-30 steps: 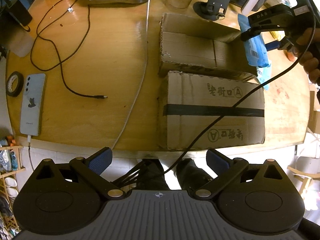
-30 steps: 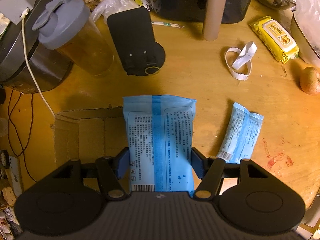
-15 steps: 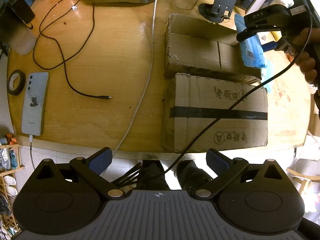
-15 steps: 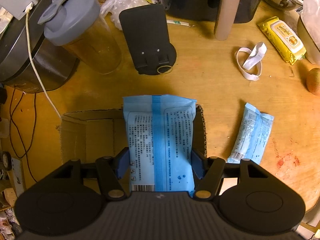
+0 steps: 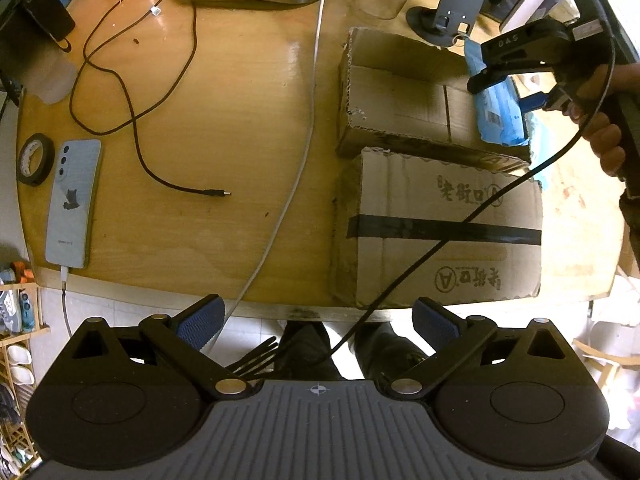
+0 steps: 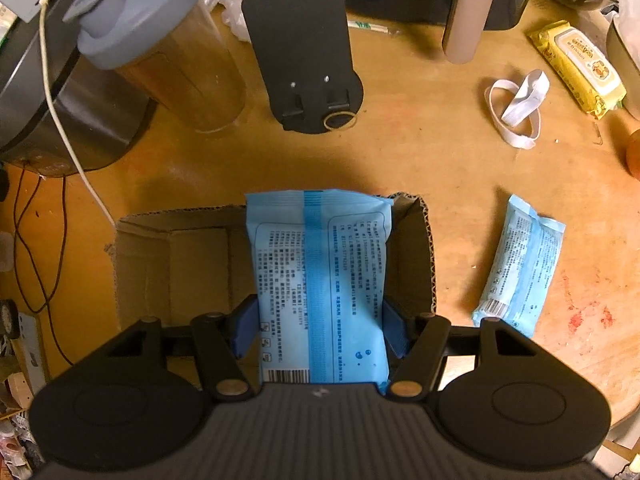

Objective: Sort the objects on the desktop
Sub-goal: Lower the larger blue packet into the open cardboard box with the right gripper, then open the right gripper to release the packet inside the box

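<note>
The right gripper (image 6: 320, 320), clamped on the blue wipes pack (image 6: 320, 280), has moved over the open cardboard box (image 6: 172, 264). A second pack (image 6: 520, 276) lies beside it. The left gripper (image 5: 316, 320) hangs wide apart, empty.

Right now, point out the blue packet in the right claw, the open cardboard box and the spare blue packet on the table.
held blue packet (image 6: 320, 280), right wrist view, middle of its printed face.
open cardboard box (image 6: 172, 264), right wrist view, bare inner floor.
spare blue packet (image 6: 520, 268), right wrist view, middle of its wrapper.
</note>
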The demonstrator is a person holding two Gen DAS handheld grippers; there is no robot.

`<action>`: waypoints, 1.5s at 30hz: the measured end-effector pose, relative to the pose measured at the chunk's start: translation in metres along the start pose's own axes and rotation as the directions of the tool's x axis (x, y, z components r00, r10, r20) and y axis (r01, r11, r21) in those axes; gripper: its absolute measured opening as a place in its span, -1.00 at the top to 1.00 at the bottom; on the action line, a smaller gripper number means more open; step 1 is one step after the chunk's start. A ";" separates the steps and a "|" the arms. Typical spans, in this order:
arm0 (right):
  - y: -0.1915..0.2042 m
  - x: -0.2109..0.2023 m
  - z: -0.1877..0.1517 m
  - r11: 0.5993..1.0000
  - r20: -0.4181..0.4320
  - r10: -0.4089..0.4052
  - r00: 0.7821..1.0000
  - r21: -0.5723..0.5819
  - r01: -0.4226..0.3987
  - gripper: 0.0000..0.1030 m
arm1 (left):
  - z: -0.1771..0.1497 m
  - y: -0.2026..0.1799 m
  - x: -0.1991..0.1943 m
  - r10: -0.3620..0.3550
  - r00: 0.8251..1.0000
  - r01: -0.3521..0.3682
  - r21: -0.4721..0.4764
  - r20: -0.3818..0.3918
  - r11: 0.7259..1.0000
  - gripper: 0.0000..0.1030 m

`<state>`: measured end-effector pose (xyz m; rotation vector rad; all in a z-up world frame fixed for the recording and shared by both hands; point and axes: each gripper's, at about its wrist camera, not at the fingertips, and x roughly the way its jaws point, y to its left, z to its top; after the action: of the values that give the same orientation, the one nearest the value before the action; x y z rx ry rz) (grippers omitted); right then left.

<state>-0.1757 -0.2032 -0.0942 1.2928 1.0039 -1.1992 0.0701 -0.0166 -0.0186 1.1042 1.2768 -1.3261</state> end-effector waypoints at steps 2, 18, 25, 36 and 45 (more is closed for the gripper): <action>-0.001 0.005 0.000 1.000 -0.007 0.001 1.000 0.001 -0.001 -0.21 | 0.001 0.000 0.001 0.001 1.000 -0.001 -0.002 -0.002 1.000 -1.00; -0.006 0.052 0.005 1.000 -0.060 -0.017 0.998 0.003 0.017 -0.21 | 0.007 0.001 0.006 0.015 1.000 -0.016 -0.029 -0.019 0.999 -1.00; -0.004 0.060 0.004 1.000 -0.066 -0.028 0.997 -0.009 0.028 -0.31 | 0.011 -0.001 0.008 0.015 1.000 -0.016 -0.031 -0.024 0.999 -1.00; -0.002 0.056 0.009 0.999 -0.073 -0.036 0.997 -0.002 0.036 -1.00 | 0.014 -0.007 0.010 0.016 0.999 -0.017 -0.025 -0.029 1.000 -1.00; 0.001 0.050 0.008 0.999 -0.074 -0.032 0.997 -0.011 0.031 -1.00 | 0.015 -0.008 0.010 0.022 0.999 -0.023 -0.031 -0.027 0.999 -1.00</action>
<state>-0.1680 -0.2149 -0.1429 1.3263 1.0866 -1.1760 0.0607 -0.0323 -0.0263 1.1150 1.2972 -1.2749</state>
